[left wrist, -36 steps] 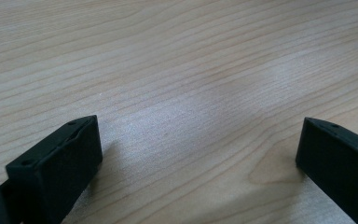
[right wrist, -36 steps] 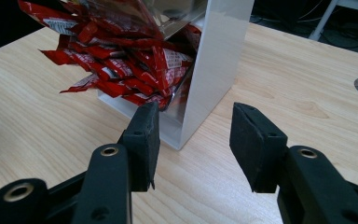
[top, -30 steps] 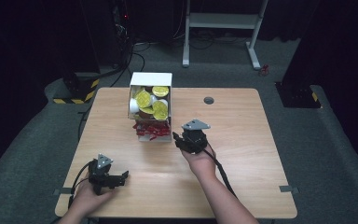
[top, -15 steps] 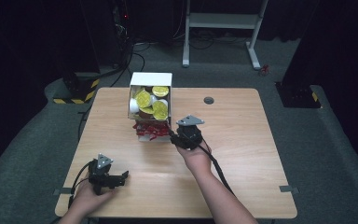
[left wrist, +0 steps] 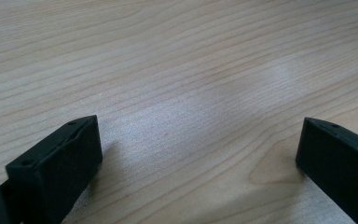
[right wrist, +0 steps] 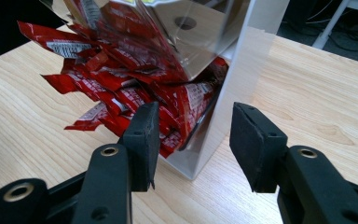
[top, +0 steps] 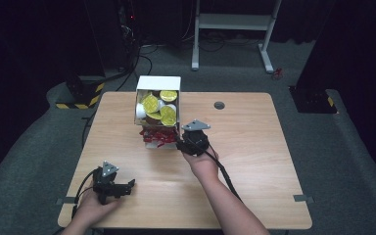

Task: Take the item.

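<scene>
**Right gripper at the corner of the sachet box**

Right gripper (right wrist: 193,140) partly open, jaws straddling the near corner wall of the white box (top: 157,83) at mid-table, gripping nothing. Red sachets (right wrist: 121,88) spilling from the box's lower compartment, just beyond one jaw. Yellow-lidded cups (top: 155,108) stacked in the upper part. Left gripper (left wrist: 198,154) wide open and empty, low over the bare wooden table (top: 254,137), near the front left edge.
</scene>
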A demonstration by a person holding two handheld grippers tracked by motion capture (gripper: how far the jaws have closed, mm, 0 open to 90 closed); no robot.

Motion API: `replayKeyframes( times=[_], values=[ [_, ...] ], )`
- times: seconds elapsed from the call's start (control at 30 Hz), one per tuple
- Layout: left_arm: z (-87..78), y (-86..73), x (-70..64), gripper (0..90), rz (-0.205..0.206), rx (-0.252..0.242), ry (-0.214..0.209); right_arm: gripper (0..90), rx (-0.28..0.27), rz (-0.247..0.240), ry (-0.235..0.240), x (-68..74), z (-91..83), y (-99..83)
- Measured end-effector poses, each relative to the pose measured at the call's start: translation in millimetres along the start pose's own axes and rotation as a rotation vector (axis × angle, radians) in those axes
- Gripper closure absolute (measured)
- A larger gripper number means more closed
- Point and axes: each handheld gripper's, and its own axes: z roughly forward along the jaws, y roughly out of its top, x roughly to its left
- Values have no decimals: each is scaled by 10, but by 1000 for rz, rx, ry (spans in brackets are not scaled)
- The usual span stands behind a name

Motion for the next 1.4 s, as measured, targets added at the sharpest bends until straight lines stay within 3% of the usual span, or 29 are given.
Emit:
replayKeyframes(
  times=[0.37, 0.9, 1.23, 1.4],
  values=[
    [0, 0, 0, 6, 0, 0, 0, 701, 7, -31, -11, 88, 61, 53],
    [1, 0, 0, 6, -1, -1, 0, 813, 18, -27, -33, 62, 187, 55],
    [1, -1, 0, 6, -1, -2, 0, 780, 34, -42, -61, 77, 263, 68],
    [-1, 0, 2, 6, 0, 0, -2, 815, 31, -16, -55, 58, 283, 61]
  ],
)
